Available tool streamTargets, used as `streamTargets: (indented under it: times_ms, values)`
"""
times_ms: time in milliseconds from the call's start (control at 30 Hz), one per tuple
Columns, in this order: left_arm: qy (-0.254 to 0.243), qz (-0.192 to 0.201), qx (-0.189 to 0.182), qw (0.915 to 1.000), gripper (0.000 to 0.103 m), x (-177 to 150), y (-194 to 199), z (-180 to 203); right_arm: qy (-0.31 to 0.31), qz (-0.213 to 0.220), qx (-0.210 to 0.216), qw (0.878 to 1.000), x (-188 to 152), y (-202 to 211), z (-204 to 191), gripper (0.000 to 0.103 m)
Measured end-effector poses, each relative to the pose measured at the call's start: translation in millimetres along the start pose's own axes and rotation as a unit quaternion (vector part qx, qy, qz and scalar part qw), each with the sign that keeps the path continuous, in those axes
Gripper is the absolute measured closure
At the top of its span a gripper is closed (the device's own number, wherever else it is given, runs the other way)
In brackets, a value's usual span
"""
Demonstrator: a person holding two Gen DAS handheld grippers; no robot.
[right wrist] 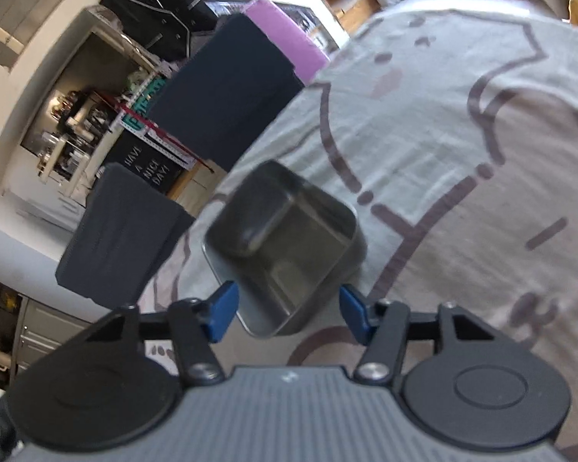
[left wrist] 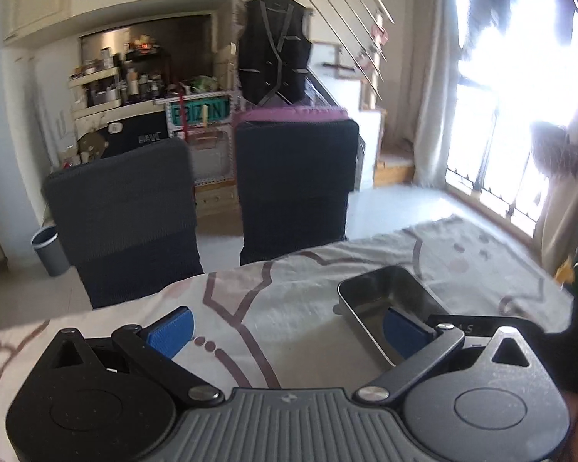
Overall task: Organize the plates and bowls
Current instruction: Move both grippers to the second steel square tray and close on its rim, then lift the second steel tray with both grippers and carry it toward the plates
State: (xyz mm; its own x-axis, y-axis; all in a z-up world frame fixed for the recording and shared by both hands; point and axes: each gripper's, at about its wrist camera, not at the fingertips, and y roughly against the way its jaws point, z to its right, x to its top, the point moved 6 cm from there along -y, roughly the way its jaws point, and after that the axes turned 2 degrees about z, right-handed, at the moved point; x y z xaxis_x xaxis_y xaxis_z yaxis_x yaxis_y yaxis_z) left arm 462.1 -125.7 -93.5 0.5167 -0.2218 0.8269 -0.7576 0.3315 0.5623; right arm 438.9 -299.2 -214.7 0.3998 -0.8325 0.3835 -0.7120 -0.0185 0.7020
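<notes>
Ahead of both grippers: table under grey patterned cloth (left wrist: 296,292), two dark chairs (left wrist: 296,181) beyond far edge. Steel rectangular tray (right wrist: 289,246) on cloth, near corner between right gripper (right wrist: 287,310) pads, no contact seen; jaws half open. Left gripper (left wrist: 285,331) spread wide, empty; tray at its right finger (left wrist: 402,337).

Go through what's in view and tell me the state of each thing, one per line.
Metal tray: upright on the tablecloth, empty.
Left hand-held gripper: open wide, holding nothing.
Right hand-held gripper: open, astride the tray's near corner, pads not touching.
Two chairs: at the table's far edge, unoccupied.
</notes>
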Motion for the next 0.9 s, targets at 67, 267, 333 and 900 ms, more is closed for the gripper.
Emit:
streamTargets:
  times_ms: [67, 267, 333, 900]
  values:
    - [-0.006, -0.014, 0.002, 0.9999, 0.0, -0.9, -14.9, 3.0, 0.005, -0.008, 0.004, 1.0, -1.5, -8.7, -0.9, 0.046]
    - [-0.002, -0.043, 0.005, 0.9991, 0.0, -9.0, -38.0, 9.8, 0.035, -0.027, -0.011, 0.999, -3.2, -16.3, 4.5, 0.068]
    - [-0.012, -0.048, 0.002, 0.9988, 0.0, -9.9, -38.7, 14.0, 0.063, -0.035, -0.013, 0.997, -0.7, -14.5, 2.8, 0.074]
    - [0.108, -0.138, -0.047, 0.9833, 0.067, -41.3, -67.7, 24.0, 0.224, -0.043, 0.005, 0.974, 27.5, -0.3, 12.4, 0.098]
